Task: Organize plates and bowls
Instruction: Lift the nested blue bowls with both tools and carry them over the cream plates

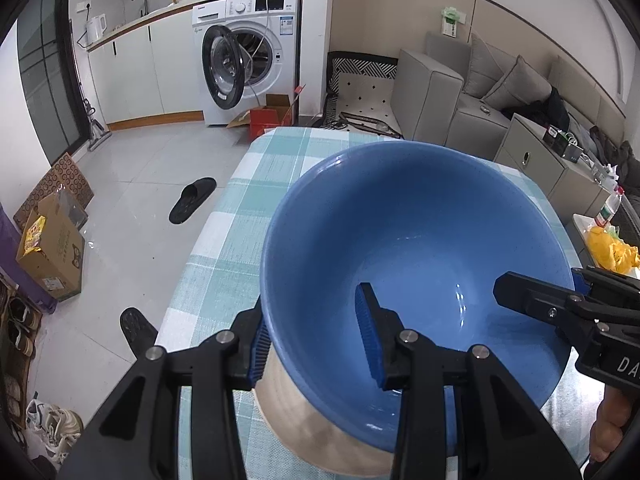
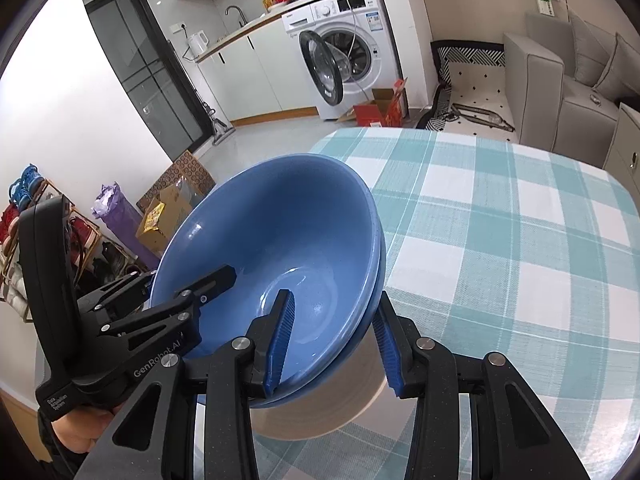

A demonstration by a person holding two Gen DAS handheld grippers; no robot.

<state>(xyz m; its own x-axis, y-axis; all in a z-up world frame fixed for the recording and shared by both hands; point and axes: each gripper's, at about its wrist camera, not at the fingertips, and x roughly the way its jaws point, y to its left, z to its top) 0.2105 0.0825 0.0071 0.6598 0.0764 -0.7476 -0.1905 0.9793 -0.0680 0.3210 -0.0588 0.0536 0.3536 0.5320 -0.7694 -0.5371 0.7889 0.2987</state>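
Two claws share one load: we see the left claw (image 1: 316,338) pinching the near wall of a blue bowl (image 1: 416,248), one pad inside and one against its beige outside, while the right claw (image 2: 334,340) clamps the opposite side the same way. In the right wrist view a second blue rim shows nested just beneath. The bowl tilts over the teal-checked counter (image 2: 500,240), washing machine (image 1: 252,52) behind

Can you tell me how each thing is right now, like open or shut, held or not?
blue bowl: upright, empty, held at both sides
left gripper: shut on the bowl's rim
right gripper: shut on the bowl's rim
washing machine: door open
red box: flaps open, on the floor
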